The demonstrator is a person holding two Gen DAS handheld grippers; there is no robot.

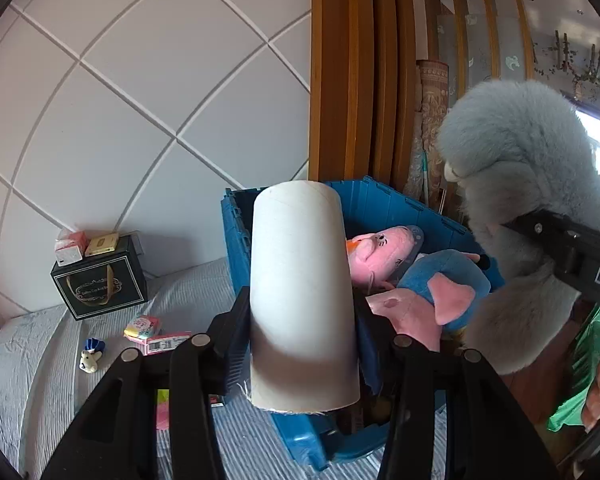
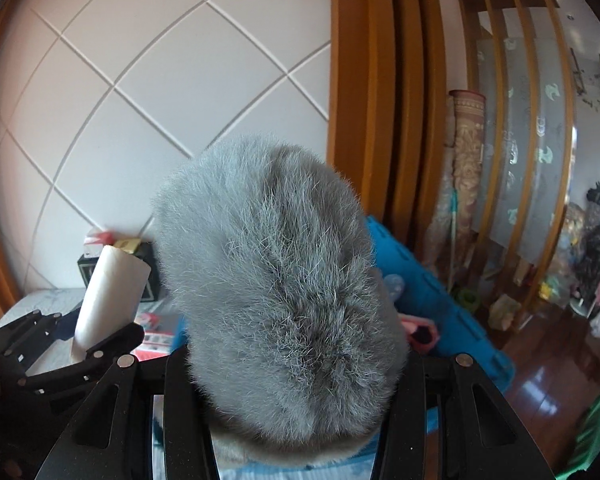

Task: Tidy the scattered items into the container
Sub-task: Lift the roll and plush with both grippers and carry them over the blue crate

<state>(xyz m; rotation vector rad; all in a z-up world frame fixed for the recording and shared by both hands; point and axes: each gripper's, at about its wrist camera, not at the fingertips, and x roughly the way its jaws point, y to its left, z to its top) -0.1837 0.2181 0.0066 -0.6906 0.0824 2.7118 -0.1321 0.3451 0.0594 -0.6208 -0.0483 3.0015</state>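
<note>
Left tongs (image 1: 300, 320) clamp cardboard tube (image 1: 300, 292); right tongs (image 2: 296, 380) clamp grey plush (image 2: 276, 288), hiding crate (image 1: 380, 200).

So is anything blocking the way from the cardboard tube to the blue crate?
Nothing visible. The left tongs hold the cardboard tube right at the blue crate, whose top is open; the plush toys inside leave room.

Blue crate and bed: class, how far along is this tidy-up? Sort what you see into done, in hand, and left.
Done: a pink plush and a blue plush already lie in the blue crate.
In hand: the left tongs grip a white cardboard tube; the right tongs grip a grey furry toy.
Left: a small packet and a tiny figure still lie on the bed.
</note>
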